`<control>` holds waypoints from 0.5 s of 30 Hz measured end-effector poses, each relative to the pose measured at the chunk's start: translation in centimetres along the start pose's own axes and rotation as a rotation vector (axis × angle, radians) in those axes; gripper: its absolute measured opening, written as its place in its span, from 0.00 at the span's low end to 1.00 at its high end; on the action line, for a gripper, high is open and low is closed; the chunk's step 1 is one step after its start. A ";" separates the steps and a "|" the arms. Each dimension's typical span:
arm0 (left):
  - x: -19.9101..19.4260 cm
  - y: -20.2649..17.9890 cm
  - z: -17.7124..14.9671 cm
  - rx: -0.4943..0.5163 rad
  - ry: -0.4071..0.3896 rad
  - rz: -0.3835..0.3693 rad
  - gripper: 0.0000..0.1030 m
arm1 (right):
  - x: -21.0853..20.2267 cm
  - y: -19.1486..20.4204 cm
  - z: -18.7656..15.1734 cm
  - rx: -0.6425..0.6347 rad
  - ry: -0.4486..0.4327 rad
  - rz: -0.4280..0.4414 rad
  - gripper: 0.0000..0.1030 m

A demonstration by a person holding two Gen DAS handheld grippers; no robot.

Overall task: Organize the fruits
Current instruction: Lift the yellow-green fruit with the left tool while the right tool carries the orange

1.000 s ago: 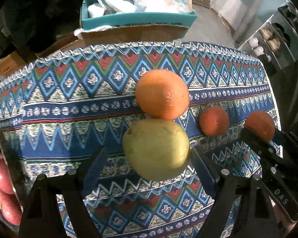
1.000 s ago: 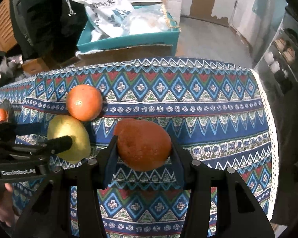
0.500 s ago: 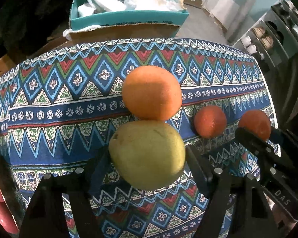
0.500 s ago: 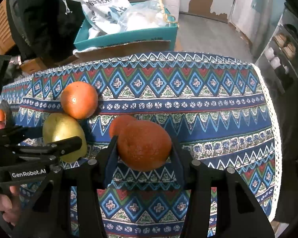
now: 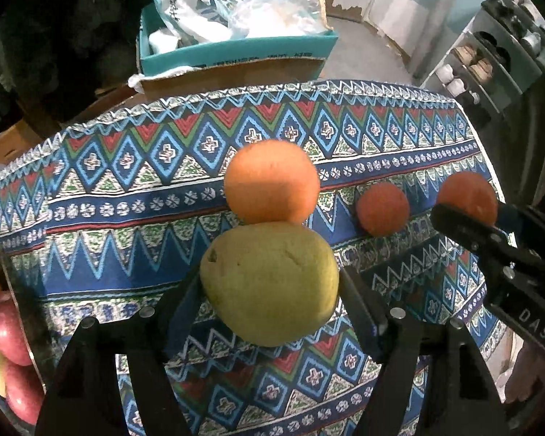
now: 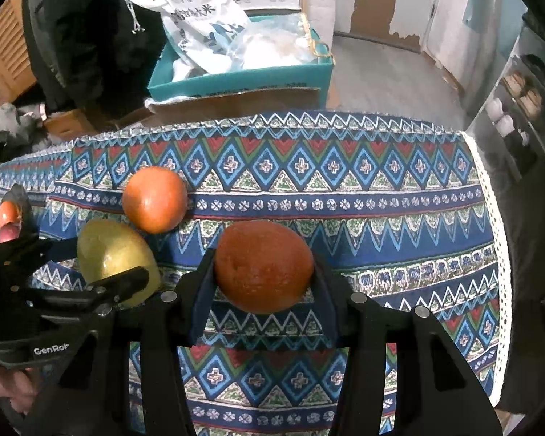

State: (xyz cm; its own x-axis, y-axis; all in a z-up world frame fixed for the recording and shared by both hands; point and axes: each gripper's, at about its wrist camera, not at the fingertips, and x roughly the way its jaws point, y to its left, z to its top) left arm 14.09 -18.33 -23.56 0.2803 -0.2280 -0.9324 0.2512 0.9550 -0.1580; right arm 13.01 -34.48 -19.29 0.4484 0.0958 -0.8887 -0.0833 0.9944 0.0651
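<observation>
Both grippers hold fruit over the patterned tablecloth (image 6: 345, 189). The left gripper (image 5: 269, 287) pinches a yellow-green pear (image 5: 269, 283); the right gripper (image 6: 263, 272) clamps a dark tangerine (image 6: 263, 269). A large orange (image 5: 270, 181) sits just behind the pear, apparently on the cloth, and a small tangerine (image 5: 381, 209) lies to the pear's right, both untouched. Left of the pear, at the frame edge, a container (image 5: 36, 356) whose kind cannot be told already holds red apples (image 5: 3, 327) and other fruit. The sorting looks partway done, with two pieces in hand and two left. Beyond the table, a teal box (image 6: 243, 80) holds bags.
</observation>
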 end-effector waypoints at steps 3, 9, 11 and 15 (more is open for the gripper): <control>-1.1 0.0 -0.3 0.019 -0.019 0.015 0.74 | -0.6 0.4 0.1 -0.010 -0.011 -0.001 0.47; -3.5 0.4 -0.6 0.024 -0.049 0.020 0.74 | -2.2 1.2 0.6 -0.023 -0.043 0.007 0.47; -4.5 0.6 -0.7 0.025 -0.064 0.023 0.74 | -3.0 1.5 0.7 -0.025 -0.057 0.010 0.47; -6.2 1.0 -0.7 0.030 -0.090 0.033 0.74 | -4.4 2.2 1.1 -0.037 -0.084 0.016 0.47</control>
State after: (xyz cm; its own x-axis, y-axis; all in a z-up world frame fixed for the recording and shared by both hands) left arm 11.89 -15.85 -18.12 0.3702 -0.2139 -0.9040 0.2681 0.9563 -0.1165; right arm 11.85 -32.63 -14.75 0.5196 0.1170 -0.8464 -0.1231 0.9905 0.0614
